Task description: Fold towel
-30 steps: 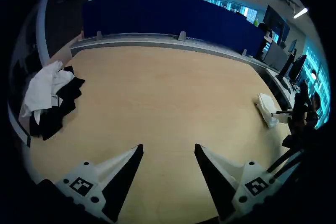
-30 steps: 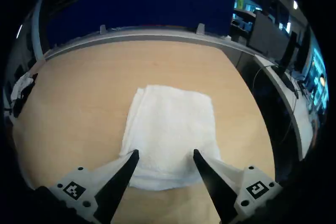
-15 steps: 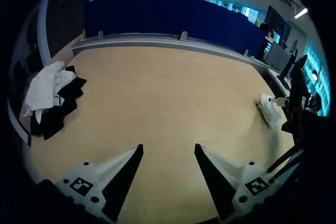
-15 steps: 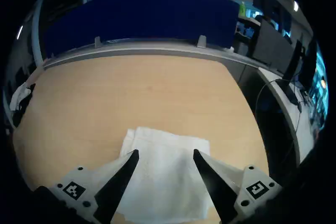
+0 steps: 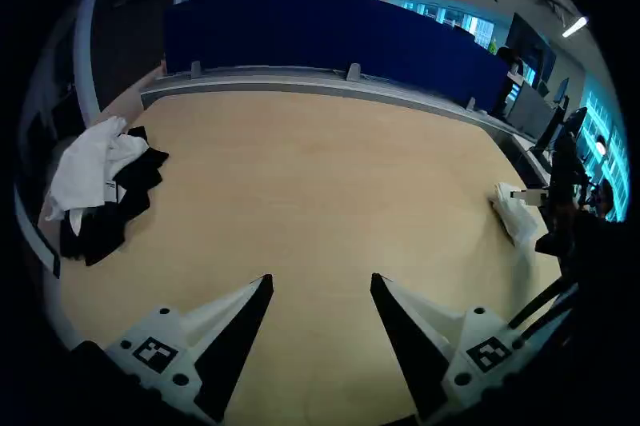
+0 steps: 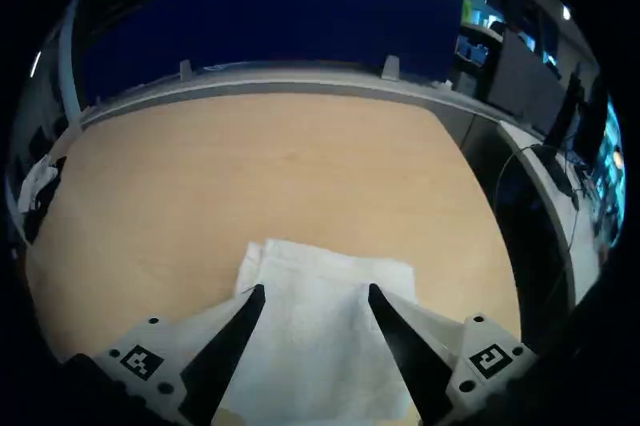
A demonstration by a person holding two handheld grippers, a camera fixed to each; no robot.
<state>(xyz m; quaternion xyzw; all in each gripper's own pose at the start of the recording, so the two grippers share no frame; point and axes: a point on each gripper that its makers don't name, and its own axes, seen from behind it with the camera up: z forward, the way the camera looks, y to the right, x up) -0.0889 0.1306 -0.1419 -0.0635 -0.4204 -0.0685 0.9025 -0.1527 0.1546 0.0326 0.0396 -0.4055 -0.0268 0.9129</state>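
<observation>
Jaws spread on both: the right gripper (image 6: 314,298) hangs over the folded white terry towel (image 6: 320,346), flat on the pale wooden bench (image 6: 240,170) near its right edge, closer than a second ago; the left gripper (image 5: 320,286) has barely shifted.

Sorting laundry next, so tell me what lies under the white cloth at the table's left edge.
Under the white cloth lies black clothing, spreading out onto the table. How many black pieces there are is hidden beneath it.
</observation>
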